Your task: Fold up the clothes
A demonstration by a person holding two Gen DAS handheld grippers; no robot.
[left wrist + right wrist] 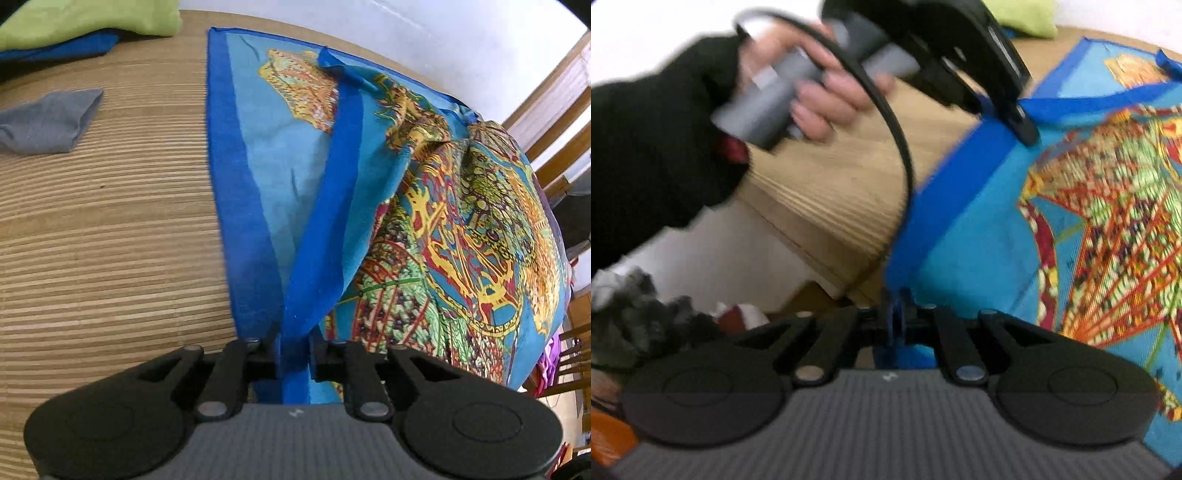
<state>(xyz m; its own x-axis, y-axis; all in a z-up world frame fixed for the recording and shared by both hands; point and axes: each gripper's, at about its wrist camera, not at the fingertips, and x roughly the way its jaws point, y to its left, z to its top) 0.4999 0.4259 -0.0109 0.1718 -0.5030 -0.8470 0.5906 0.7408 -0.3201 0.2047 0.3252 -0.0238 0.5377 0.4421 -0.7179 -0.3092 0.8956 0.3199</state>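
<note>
A blue scarf (424, 206) with a dark blue border and a bright yellow, red and green print lies partly folded on the striped wooden table (110, 240). In the left wrist view a ridge of its dark border runs up between the fingers of my left gripper (293, 350). Those jaws stand a little apart, open around the cloth. The right wrist view shows this left gripper (1023, 122) from outside, held by a hand (827, 99) in a black sleeve, tips on the scarf's border (960, 177). My right gripper (895, 314) is shut on a scarf corner near the table's edge.
At the table's far left lie a green cloth (92, 18) over a blue one (66, 48), and a folded grey cloth (48, 122). Wooden chair rails (554, 110) stand beyond the scarf. Below the table edge a heap of dark clothes (639, 325) lies on the floor.
</note>
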